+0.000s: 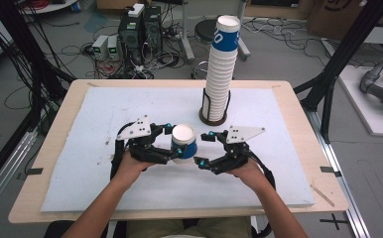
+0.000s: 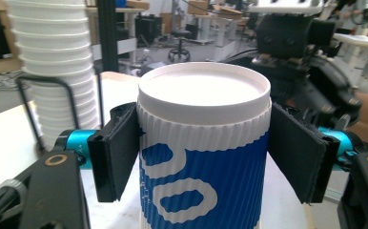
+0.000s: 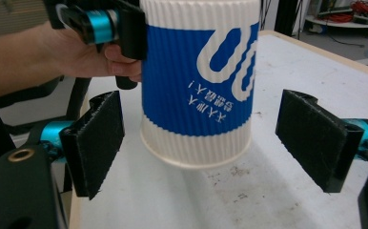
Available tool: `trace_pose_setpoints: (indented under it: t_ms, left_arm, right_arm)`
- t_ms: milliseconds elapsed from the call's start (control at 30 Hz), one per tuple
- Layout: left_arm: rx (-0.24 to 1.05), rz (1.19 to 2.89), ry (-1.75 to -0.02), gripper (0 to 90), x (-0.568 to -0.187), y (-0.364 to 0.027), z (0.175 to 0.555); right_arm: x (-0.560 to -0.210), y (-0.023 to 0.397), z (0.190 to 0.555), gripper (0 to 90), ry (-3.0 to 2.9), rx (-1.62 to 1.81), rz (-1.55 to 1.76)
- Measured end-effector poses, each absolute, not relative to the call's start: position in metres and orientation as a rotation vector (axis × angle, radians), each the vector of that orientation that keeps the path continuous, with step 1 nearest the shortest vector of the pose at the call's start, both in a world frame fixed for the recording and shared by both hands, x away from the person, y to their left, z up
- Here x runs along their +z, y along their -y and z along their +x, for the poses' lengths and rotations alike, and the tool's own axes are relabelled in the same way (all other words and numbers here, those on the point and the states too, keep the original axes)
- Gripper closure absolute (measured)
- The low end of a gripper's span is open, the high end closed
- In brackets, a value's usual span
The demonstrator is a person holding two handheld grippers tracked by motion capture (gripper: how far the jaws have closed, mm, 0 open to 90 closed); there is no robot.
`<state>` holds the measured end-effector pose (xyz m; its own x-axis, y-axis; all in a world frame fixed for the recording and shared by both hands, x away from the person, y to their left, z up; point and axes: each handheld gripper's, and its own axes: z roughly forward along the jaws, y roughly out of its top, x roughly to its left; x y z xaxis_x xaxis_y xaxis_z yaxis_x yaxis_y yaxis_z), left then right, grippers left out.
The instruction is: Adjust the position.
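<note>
The worktop (image 1: pixel 55 198) is showing a pale wooden border around a white mat (image 1: pixel 110 114), and the work is sitting near the mat's middle, well away from every edge. Bare mat is lying open to the left, to the right and toward the person. Behind the work, a tall stack of cups (image 1: pixel 219 74) is standing in a dark wire holder (image 1: pixel 213 115), near the far side of the mat; in the left gripper view it is rising just behind and to the left of the held cup. Past the worktop's far edge, the floor is carrying cables and computer boxes (image 1: pixel 140 29).

The left hand-held gripper (image 1: pixel 172 144) is pinching the cup (image 1: pixel 183 144), its two black pads pressing flat against opposite sides of the upper wall just under the rim. The right hand-held gripper (image 1: pixel 205 148) is standing spread, just to the right of the cup; in the right gripper view its pads are lying on either side of the cup's lower part with clear gaps, touching nothing.

The cup is a ribbed paper one, white at the top and bottom with a broad blue band bearing white looping shapes and small lettering. It is standing upright with a flat white lid on it. Its base is tilting slightly, one side lifted a little above the mat, with a shadow beneath it
</note>
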<state>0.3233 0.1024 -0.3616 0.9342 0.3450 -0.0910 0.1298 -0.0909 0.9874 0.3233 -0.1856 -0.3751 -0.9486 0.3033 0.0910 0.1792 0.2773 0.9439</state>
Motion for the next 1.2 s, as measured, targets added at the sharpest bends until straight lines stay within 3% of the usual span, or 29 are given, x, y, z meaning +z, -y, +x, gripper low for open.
trace_pose_setpoints:
  t_ms: [533,867,933,1033,1200]
  left_arm:
    - [0.147,1.638,-0.313,28.5,-0.357,-0.091,0.315]
    - [0.131,1.659,-0.315,28.4,-0.36,-0.091,0.318]
    - [0.131,1.652,-0.307,27.3,-0.361,-0.091,0.319]
    - [0.145,1.651,-0.33,14.1,-0.359,-0.093,0.319]
    - [0.137,1.692,-0.33,14.1,-0.352,-0.1,0.322]
  right_arm:
    - [-0.382,0.167,0.322,17.2,-2.462,1.765,0.411]
    - [-0.382,0.167,0.323,21.8,-2.49,1.732,0.4]
    - [-0.383,0.168,0.324,22.9,-2.51,1.715,0.396]
    - [-0.381,0.168,0.323,23.2,-2.53,1.675,0.364]
    - [-0.38,0.169,0.322,23.5,-2.548,1.644,0.339]
